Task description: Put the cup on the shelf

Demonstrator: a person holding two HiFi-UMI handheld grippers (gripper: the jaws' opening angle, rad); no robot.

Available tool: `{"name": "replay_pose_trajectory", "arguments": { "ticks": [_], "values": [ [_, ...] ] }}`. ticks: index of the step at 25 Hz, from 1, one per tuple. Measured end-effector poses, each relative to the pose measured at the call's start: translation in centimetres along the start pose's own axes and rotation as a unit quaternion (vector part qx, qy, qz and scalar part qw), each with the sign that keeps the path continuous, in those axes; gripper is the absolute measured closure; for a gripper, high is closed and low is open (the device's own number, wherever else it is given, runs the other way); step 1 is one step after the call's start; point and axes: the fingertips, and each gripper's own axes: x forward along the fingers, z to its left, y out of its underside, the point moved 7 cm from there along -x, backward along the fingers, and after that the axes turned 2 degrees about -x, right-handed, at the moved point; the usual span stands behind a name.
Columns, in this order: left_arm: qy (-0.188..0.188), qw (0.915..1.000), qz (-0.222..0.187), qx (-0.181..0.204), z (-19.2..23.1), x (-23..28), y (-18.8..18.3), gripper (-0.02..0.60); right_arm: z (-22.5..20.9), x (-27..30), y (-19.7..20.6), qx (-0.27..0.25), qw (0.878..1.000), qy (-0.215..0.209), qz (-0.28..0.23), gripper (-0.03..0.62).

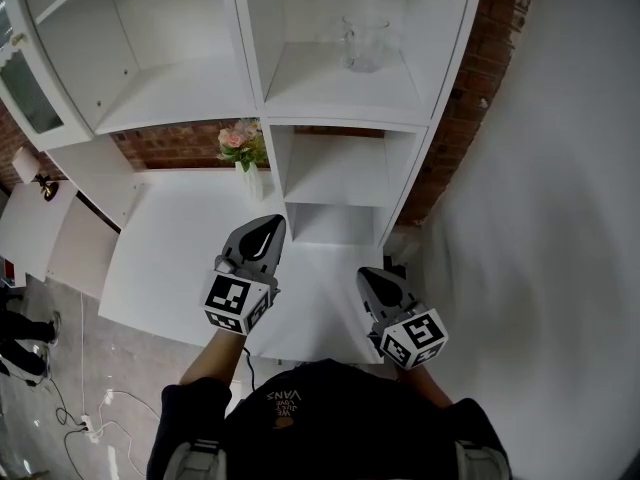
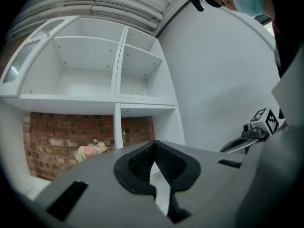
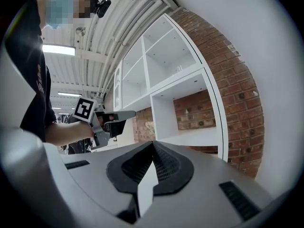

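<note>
A clear glass cup stands upright on the upper right compartment of the white shelf unit; it shows small in the left gripper view. My left gripper hovers over the white table, shut and holding nothing, its jaws meeting at the tip. To its right and closer to my body, the right gripper is also shut and empty. Both are well below and in front of the cup. Each gripper shows in the other's view: the right one and the left one.
A small vase of pink flowers stands on the white table against the brick wall, left of the lower shelf compartments. A white wall rises at the right. Cables lie on the floor at the lower left.
</note>
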Motion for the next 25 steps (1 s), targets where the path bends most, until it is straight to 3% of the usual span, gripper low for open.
{"name": "replay_pose_trajectory", "arguments": {
  "ticks": [7,20,25],
  "values": [
    [-0.013,0.9981,0.027,-0.054,-0.2,-2.5,4.5,0.574,0.3,0.0,0.9,0.002,1.0,0.007,0.012,0.594],
    [-0.007,0.9976,0.02,-0.067,-2.1,-5.2,7.8,0.574,0.3,0.7,3.6,-0.019,0.999,0.016,0.032,0.594],
    [-0.004,0.9969,0.037,-0.07,-2.6,-5.7,9.1,0.574,0.3,0.8,4.7,-0.018,0.998,0.022,0.054,0.594]
  ]
}}
